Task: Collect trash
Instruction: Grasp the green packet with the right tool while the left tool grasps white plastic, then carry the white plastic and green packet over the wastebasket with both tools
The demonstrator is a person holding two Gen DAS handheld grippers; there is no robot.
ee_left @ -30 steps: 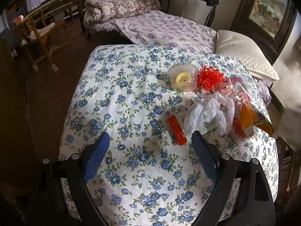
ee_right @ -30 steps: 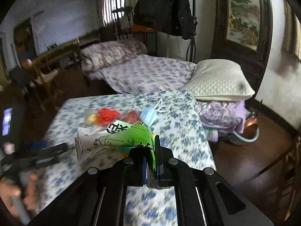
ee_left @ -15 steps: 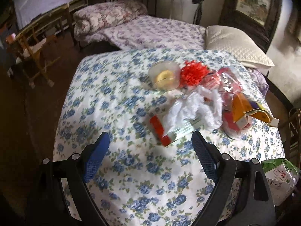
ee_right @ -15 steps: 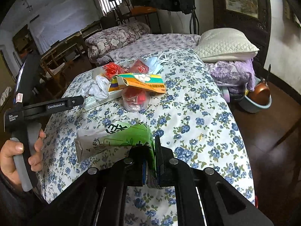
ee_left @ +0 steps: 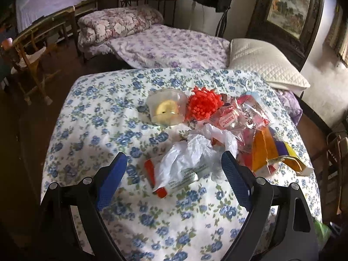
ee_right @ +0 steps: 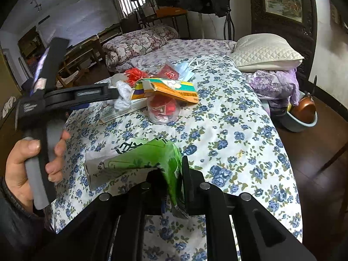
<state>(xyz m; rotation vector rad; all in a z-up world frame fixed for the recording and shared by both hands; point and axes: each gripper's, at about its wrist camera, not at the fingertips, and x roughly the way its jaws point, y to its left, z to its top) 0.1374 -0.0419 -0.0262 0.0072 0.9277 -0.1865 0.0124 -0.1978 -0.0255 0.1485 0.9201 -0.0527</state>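
Right wrist: opening right tongs (ee_right: 171, 175) straddle green bag (ee_right: 139, 158); left tongs (ee_left: 174, 165) spread.

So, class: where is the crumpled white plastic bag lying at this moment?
In the left wrist view the crumpled white plastic bag lies on the floral bedspread, just ahead of the open left gripper, draped over a red-ended box, left of the orange carton.

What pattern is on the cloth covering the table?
White cloth printed with small blue flowers and green leaves; it shows best in the left wrist view.
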